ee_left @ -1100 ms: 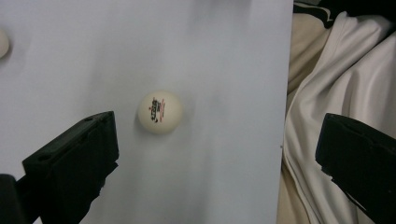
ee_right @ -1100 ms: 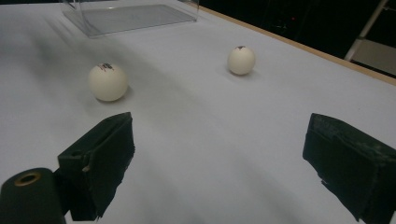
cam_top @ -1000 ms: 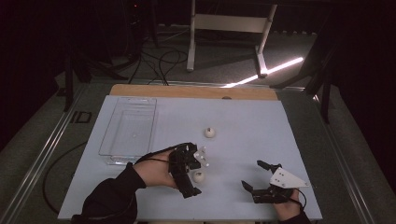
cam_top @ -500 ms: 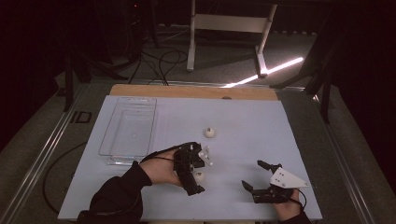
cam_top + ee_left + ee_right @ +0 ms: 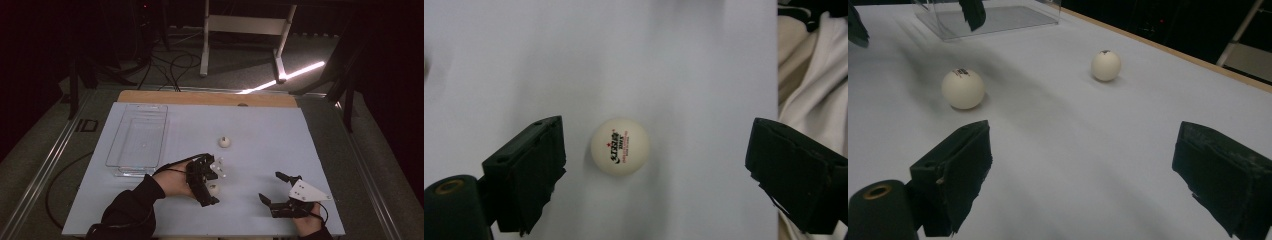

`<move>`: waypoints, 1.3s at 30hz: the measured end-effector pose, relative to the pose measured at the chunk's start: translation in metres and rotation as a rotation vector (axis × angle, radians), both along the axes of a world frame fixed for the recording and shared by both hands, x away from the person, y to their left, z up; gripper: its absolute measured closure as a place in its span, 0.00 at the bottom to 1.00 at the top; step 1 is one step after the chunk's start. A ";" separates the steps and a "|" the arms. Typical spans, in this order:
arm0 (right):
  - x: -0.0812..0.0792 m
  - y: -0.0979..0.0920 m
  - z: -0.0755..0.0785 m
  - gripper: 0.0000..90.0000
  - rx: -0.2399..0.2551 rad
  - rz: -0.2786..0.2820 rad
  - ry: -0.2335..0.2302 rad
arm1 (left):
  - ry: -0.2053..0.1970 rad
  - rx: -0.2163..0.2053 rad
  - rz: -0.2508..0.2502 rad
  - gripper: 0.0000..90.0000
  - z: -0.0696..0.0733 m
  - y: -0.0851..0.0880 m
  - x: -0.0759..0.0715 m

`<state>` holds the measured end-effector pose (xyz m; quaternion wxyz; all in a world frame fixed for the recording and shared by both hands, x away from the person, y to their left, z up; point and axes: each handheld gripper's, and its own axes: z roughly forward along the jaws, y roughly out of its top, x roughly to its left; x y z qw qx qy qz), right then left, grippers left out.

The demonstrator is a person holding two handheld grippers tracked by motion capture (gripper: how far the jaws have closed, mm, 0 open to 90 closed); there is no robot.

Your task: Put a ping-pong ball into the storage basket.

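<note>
Two white ping-pong balls lie on the pale blue table top (image 5: pixel 260 130). The near ball (image 5: pixel 213 189) (image 5: pixel 619 146) (image 5: pixel 963 88) rests on the table between the jaws of my left gripper (image 5: pixel 206 182) (image 5: pixel 659 147), which hangs open above it and touches nothing. It sits closer to the left jaw, and its printed logo faces up. The far ball (image 5: pixel 225 142) (image 5: pixel 1106 65) lies alone near the table's middle. Low over the front right of the table, my right gripper (image 5: pixel 270 188) (image 5: pixel 1083 150) is open and empty, pointing toward both balls.
A clear plastic tray (image 5: pixel 137 140) (image 5: pixel 988 15) stands empty at the left of the table. A wooden strip (image 5: pixel 210 98) runs along the far edge. Pale cloth (image 5: pixel 806 75) lies beyond the table edge in the left gripper view.
My left gripper has shifted slightly over the near ball and stays open. The right gripper and the far ball have not moved.
</note>
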<state>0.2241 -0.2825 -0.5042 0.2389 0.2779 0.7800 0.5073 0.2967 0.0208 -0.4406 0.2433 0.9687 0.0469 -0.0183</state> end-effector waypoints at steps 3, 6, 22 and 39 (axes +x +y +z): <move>0.000 0.000 0.000 0.10 0.000 -0.001 0.000 | 0.000 0.010 0.001 0.14 -0.007 0.000 0.002; 0.000 0.000 0.000 0.10 -0.002 0.001 -0.001 | 0.015 0.001 0.002 0.17 -0.010 0.001 0.004; 0.001 0.000 -0.001 0.10 0.001 0.008 0.008 | 0.009 0.037 0.013 0.30 -0.035 0.000 0.012; 0.001 0.000 -0.001 0.10 0.002 0.007 0.011 | -0.021 0.068 -0.003 0.48 -0.043 -0.005 0.013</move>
